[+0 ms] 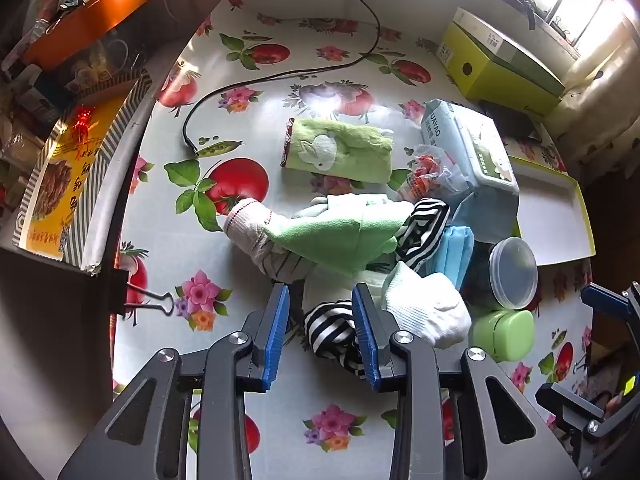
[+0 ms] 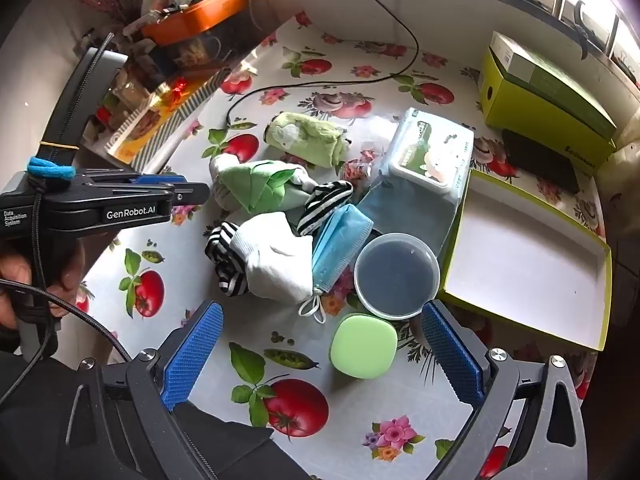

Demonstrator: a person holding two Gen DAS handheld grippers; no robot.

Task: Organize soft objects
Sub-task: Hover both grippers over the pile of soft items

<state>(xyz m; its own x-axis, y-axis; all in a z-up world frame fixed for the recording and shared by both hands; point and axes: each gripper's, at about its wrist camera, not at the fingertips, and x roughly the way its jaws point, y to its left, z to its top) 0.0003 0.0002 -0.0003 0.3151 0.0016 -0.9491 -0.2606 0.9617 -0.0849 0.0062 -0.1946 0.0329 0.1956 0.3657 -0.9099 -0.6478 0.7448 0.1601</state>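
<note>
Nearest, the left tongs (image 1: pixel 322 328) stand part open astride a striped sock (image 1: pixel 334 330), seemingly not pinching it. The right tongs (image 2: pixel 320 354) gape wide and empty over a green case (image 2: pixel 363 347). Beyond, the soft pile (image 2: pixel 276 216) crowds the bench (image 2: pixel 360 412) middle; a green towel (image 1: pixel 340 150) lies farther, with open cloth leftward.

The clearest lettering is "GenRobot.AI" in white on the black side of the left tool (image 2: pixel 192 194), at nine o'clock in the right wrist view, with small white print reading "Data Acquisition System" further back on the same body. In the left wrist view, at about two o'clock, the short end of the pale blue wipes pack (image 1: pixel 466 140) bears letters that look like "UAYAO", cut off at the edge. The wipes pack's lid label and the Chinese characters on the yellow printed packet (image 1: pixel 72 184) at nine o'clock are too blurred to read.
</note>
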